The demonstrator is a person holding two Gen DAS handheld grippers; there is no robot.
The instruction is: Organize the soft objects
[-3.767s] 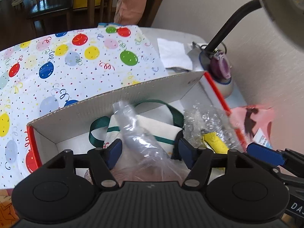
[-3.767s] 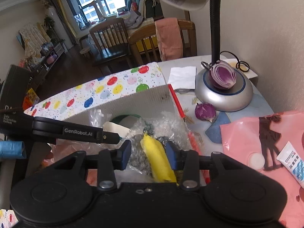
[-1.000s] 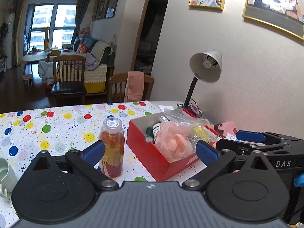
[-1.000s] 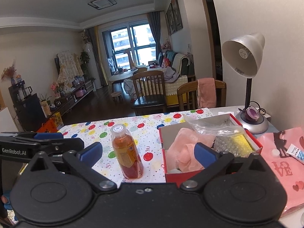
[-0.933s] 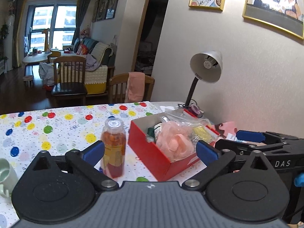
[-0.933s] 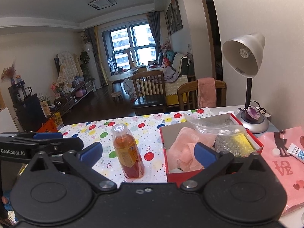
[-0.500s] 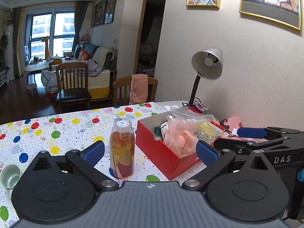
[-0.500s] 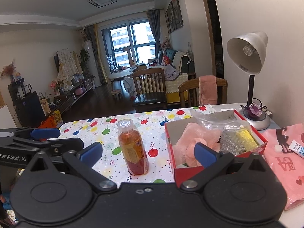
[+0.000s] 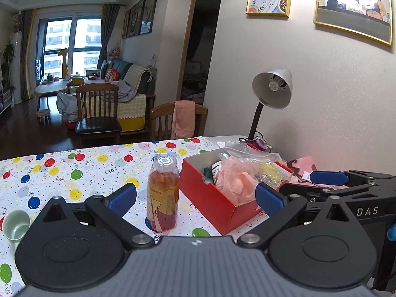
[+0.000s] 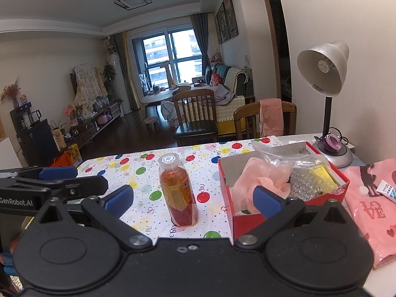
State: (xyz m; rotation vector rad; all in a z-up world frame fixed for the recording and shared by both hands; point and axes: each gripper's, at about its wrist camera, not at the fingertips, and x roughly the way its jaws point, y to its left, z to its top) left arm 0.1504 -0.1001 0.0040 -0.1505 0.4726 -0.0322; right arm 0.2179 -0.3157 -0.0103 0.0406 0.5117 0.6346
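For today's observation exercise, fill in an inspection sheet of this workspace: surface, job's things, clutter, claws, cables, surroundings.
Surface: table under a balloon-print cloth.
Job's things: red box holding pink mesh cloth, bubble wrap and a clear bag.
Clutter: orange drink bottle upright left of the box; pink bag with a tube; green cup.
Claws: left claw and right claw both open, empty.
Cables: lamp cord coiled on the lamp base.
Surroundings: dining chairs, living room behind.
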